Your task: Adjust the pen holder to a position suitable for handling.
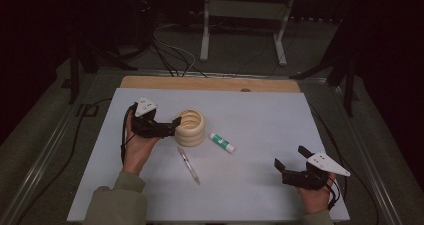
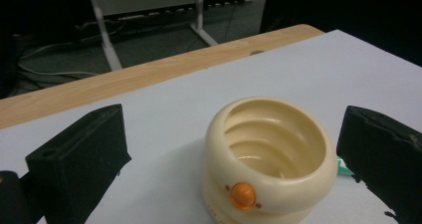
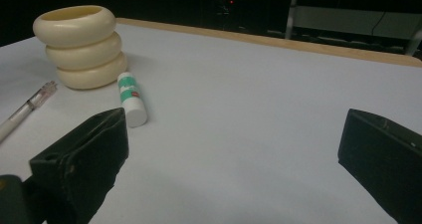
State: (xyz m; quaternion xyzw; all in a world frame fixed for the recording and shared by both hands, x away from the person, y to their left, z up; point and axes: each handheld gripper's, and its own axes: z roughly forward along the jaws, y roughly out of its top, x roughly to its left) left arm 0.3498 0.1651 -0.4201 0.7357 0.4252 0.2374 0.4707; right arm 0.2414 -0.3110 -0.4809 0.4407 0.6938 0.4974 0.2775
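1. Straddling the cream ribbed cup (image 1: 190, 127): left claw (image 1: 172, 126) spread, cup between jaws, no visible contact.
2. Right claw (image 1: 290, 161) spread, empty, well apart from the cup.
3. Glue stick (image 1: 222, 142) and pen (image 1: 188, 164) lie between claws on tabletop (image 1: 260, 115).

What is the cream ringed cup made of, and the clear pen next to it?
The cream ringed cup looks like smooth, slightly glossy plastic: soft shine, moulded ridges, orange button. The clear pen seems to be see-through plastic, with the table visible through its barrel.

White table (image 1: 260, 115): cream ribbed holder (image 1: 190, 127), glue stick (image 1: 222, 142), pen (image 1: 188, 164).
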